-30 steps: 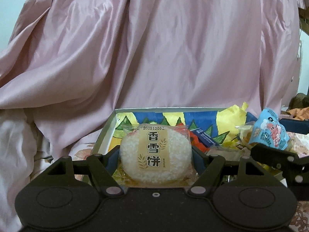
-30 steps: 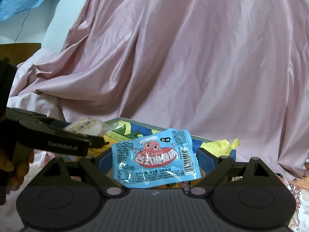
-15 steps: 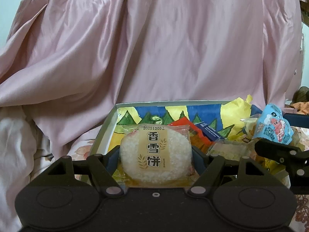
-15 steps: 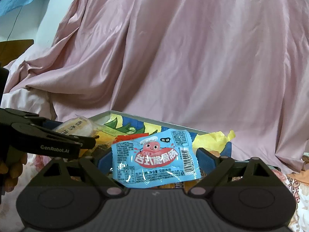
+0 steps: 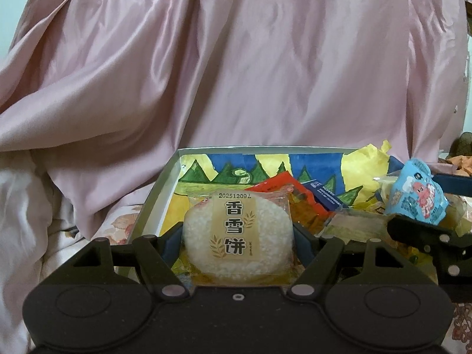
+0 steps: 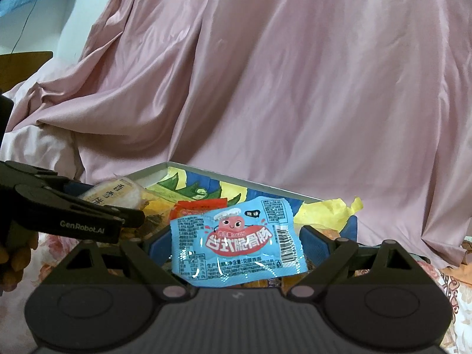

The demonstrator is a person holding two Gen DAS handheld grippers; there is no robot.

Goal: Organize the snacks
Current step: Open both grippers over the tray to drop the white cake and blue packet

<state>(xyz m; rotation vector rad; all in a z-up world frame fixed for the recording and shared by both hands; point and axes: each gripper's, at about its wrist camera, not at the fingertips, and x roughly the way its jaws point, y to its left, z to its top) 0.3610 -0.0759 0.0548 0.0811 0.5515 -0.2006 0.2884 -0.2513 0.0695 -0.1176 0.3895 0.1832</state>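
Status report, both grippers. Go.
Left gripper shut on rice cracker pack. Right gripper shut on blue sausage packet. Both over the painted box, snacks already inside. Nothing blocking.

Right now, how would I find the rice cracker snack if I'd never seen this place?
Look below the big pink sheet for the box with painted green mountains inside. Over its near end, the left gripper pinches a clear packet: the rice cracker. It alone is round, white and bumpy with a tan label; its neighbours are red, orange or blue wrappers.
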